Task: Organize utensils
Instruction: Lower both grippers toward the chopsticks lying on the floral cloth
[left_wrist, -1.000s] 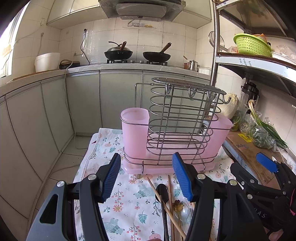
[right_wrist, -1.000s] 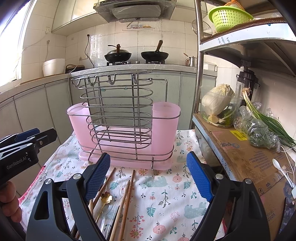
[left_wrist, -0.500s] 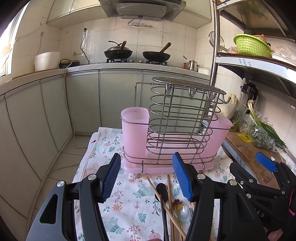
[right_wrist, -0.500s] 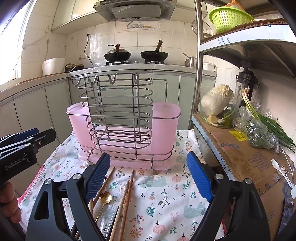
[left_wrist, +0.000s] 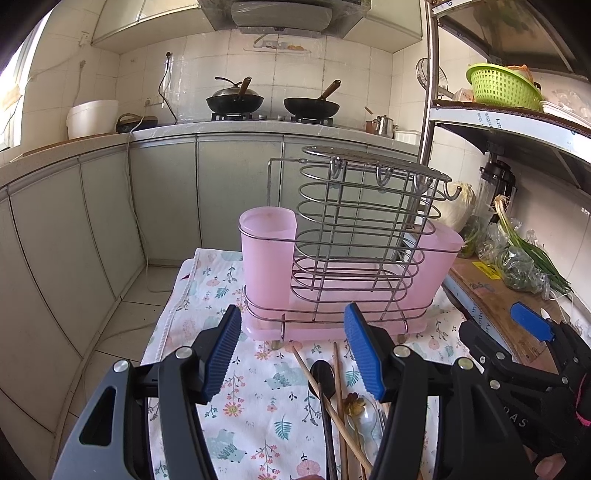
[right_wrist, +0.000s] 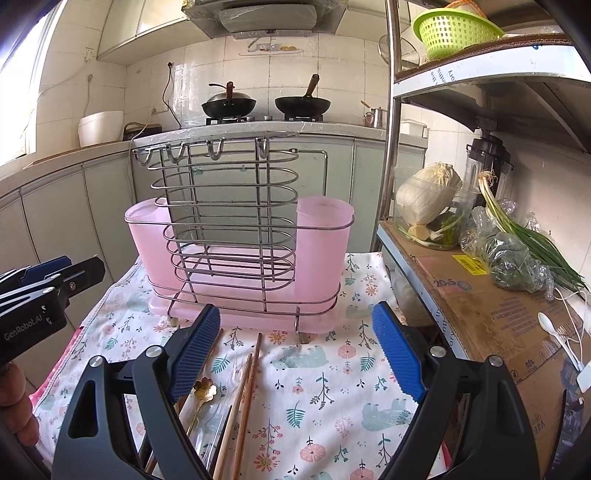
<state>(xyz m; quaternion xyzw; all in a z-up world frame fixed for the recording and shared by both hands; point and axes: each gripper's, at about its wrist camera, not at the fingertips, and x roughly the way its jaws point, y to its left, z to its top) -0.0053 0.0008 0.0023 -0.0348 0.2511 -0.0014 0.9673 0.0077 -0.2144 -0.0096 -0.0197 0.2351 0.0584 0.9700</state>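
While both claws hang released, chopsticks (right_wrist: 245, 384) lie below right claw (right_wrist: 295, 347), pointing toward rack (right_wrist: 236, 236). Left claw (left_wrist: 291, 350) sits beside them.

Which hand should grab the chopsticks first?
Probably the left gripper: open, with the chopsticks lying just beyond its right finger. The right gripper is open too, but the chopsticks lie toward its left side.
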